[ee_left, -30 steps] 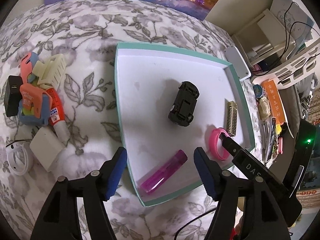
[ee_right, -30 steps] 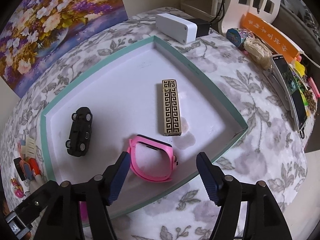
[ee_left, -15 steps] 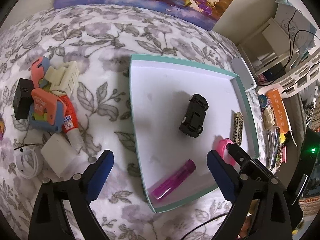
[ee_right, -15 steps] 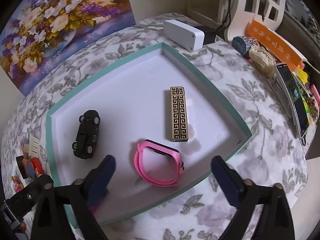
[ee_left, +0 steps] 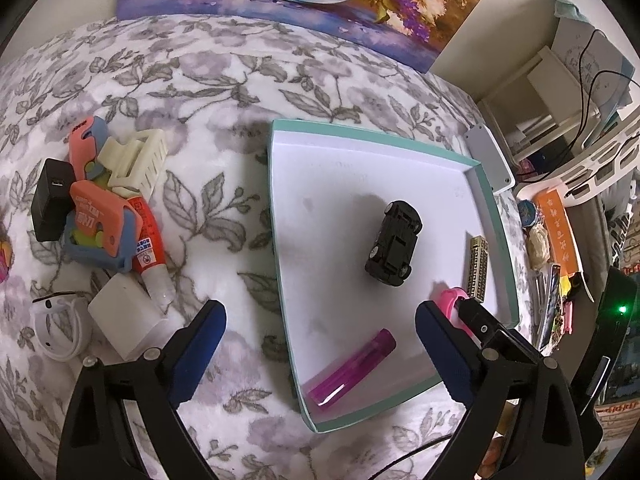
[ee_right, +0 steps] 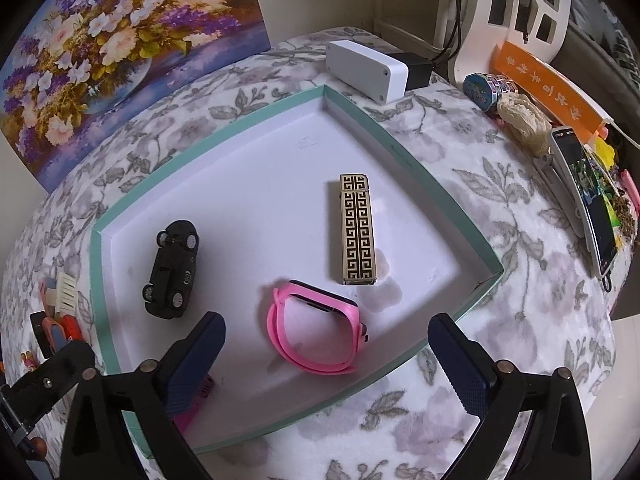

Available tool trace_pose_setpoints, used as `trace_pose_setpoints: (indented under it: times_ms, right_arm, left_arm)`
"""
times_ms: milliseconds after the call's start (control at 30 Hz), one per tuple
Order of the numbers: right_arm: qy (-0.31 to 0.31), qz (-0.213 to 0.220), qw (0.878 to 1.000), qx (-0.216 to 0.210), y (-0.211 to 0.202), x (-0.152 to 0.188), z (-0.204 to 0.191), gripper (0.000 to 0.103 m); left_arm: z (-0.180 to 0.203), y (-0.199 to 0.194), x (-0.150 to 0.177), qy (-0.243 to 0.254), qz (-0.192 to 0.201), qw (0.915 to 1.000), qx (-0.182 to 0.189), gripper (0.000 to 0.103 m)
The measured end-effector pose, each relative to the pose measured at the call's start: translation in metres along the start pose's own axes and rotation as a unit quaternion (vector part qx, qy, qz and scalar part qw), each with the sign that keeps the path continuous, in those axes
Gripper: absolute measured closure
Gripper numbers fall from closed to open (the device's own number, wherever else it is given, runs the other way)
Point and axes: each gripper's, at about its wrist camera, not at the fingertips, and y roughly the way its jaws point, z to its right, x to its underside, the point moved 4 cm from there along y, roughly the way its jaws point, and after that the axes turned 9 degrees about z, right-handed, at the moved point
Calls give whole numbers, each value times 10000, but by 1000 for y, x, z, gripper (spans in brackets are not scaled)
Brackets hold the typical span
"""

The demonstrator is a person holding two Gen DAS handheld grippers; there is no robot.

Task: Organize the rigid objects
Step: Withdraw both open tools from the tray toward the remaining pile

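Observation:
A white tray with a teal rim (ee_left: pixel 360 138) (ee_right: pixel 102 280) holds an overturned black toy car (ee_left: pixel 394 248) (ee_right: pixel 172 268), a gold-and-black patterned lighter (ee_left: pixel 478 270) (ee_right: pixel 357 228), a pink watch (ee_left: pixel 450 300) (ee_right: pixel 316 332) and a magenta lighter (ee_left: pixel 350 368) (ee_right: pixel 192 404). My left gripper (ee_left: pixel 320 312) hangs open over the tray's near left corner, holding nothing. Above the pink watch my right gripper (ee_right: pixel 328 326) stands open, its pads clear of the strap. Left of the tray lie a glue tube (ee_left: pixel 150 248), a cream hair claw (ee_left: pixel 134 164), a black charger (ee_left: pixel 52 204) and a white cube (ee_left: pixel 124 322).
A white box (ee_right: pixel 366 70) sits just beyond the tray's far corner. At the table's right edge are a phone (ee_right: pixel 588 196), an orange box (ee_right: pixel 548 80) and small clutter. A flower painting (ee_right: pixel 120 48) leans at the back. A white cable (ee_left: pixel 56 332) lies near the pile.
Both grippers' jaws have spread wider. The left gripper has drawn back a little from the magenta lighter, which stays in the tray, as does the pink watch.

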Motion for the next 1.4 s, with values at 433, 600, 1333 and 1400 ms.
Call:
trace_pose_setpoints:
  times_ms: [433,600,1333,1400]
  right_arm:
    - [56,423,9991,74,-19,-11,-1,0]
    - [144,454,9989,41,-23,-12,0,0]
    - [-710,457,9940,-691,-45,-1,-113,0]
    - [-880,461,9921,-761,-47,3,-131,0]
  left_arm:
    - [3,-8,-6,-53,30,9996,289,7]
    - [0,-13,-13,-76,-4,9987,506,7]
    - [-112,-41,-45,-772,129,9968,179,7]
    - [-121,-44,-47,-871,172,9958,232,7]
